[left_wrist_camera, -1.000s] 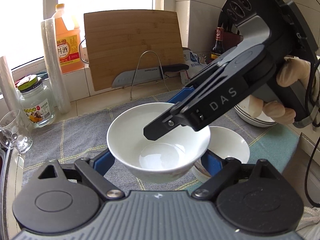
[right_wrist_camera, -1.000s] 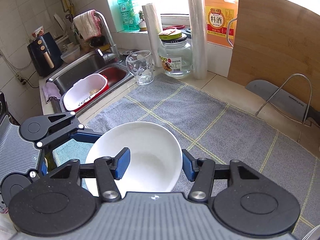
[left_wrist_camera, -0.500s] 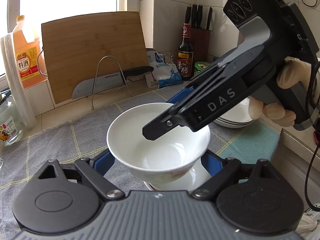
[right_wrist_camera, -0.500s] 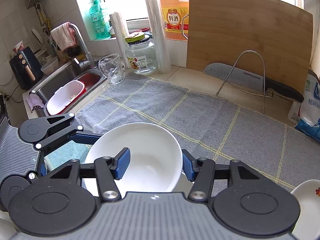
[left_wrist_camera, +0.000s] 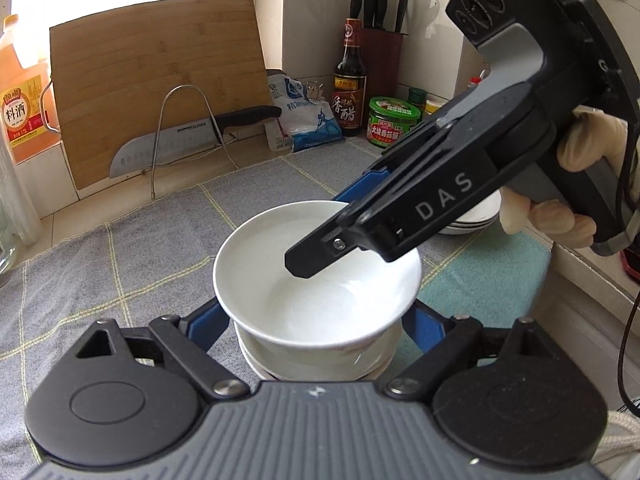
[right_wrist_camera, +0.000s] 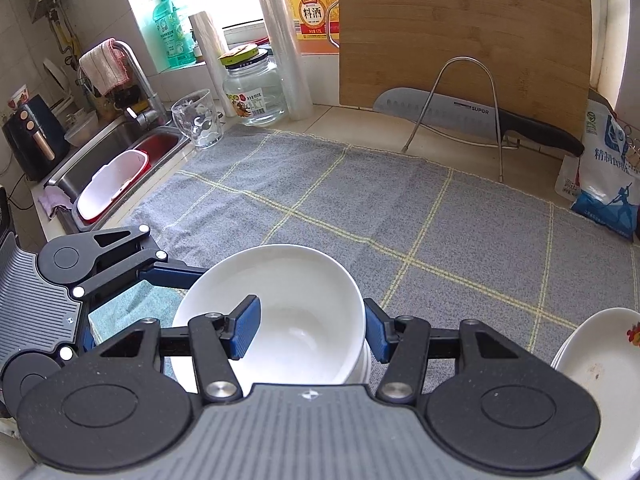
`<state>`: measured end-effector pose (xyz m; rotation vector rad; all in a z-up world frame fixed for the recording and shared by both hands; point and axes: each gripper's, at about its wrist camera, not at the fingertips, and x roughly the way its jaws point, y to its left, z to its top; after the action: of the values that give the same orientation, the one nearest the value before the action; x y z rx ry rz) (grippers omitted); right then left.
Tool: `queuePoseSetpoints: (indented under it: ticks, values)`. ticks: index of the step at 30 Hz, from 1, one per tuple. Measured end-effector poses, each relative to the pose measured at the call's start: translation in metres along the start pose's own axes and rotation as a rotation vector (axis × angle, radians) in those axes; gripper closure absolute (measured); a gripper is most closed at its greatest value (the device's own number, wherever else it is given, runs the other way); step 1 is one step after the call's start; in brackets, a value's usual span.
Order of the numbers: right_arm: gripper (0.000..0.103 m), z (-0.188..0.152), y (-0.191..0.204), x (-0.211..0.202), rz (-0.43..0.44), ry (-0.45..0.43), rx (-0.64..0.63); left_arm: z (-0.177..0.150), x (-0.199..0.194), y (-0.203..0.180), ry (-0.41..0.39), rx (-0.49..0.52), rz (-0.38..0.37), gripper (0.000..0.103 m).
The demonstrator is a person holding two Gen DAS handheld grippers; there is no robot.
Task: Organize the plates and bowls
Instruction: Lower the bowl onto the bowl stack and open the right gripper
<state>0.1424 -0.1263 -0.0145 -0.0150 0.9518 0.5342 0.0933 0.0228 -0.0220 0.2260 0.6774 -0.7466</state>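
A white bowl (left_wrist_camera: 256, 272) is held between both grippers, level, resting in or just above a second white bowl (left_wrist_camera: 320, 366) on the grey towel (left_wrist_camera: 120, 264). My left gripper (left_wrist_camera: 316, 320) is shut on its outside, one blue finger on each side. My right gripper (right_wrist_camera: 310, 320) is shut across its rim, with one finger (right_wrist_camera: 244, 326) inside and the other outside. In the left wrist view the right gripper (left_wrist_camera: 332, 228) reaches in from the far right, held by a gloved hand (left_wrist_camera: 588, 148). The lower bowl (right_wrist_camera: 362, 364) shows only as a rim.
A stack of white plates (right_wrist_camera: 600, 368) sits close on the right. Behind stand a cutting board (right_wrist_camera: 460, 32), a knife (right_wrist_camera: 460, 116) on a wire rack, a salt bag (right_wrist_camera: 604, 176), a vinegar bottle (left_wrist_camera: 350, 84) and a green-lidded jar (left_wrist_camera: 392, 122). A glass (right_wrist_camera: 198, 120), a jar (right_wrist_camera: 254, 88) and the sink (right_wrist_camera: 112, 160) lie left.
Both grippers carried the white bowl to the right across the towel. It now sits over the second bowl, which lay to its right a second ago.
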Motion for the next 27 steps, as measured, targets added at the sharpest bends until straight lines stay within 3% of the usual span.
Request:
queuePoseSetpoints:
  ticks: [23,27]
  values:
    - [0.042,-0.008,-0.004,0.013,0.005,0.021,0.016,-0.005,0.016,0.0,0.049,0.0,-0.018,0.01]
    - [0.036,-0.01,-0.005,0.012,0.01,0.009,0.019,-0.006,0.016,0.0,0.049,0.012,-0.019,0.008]
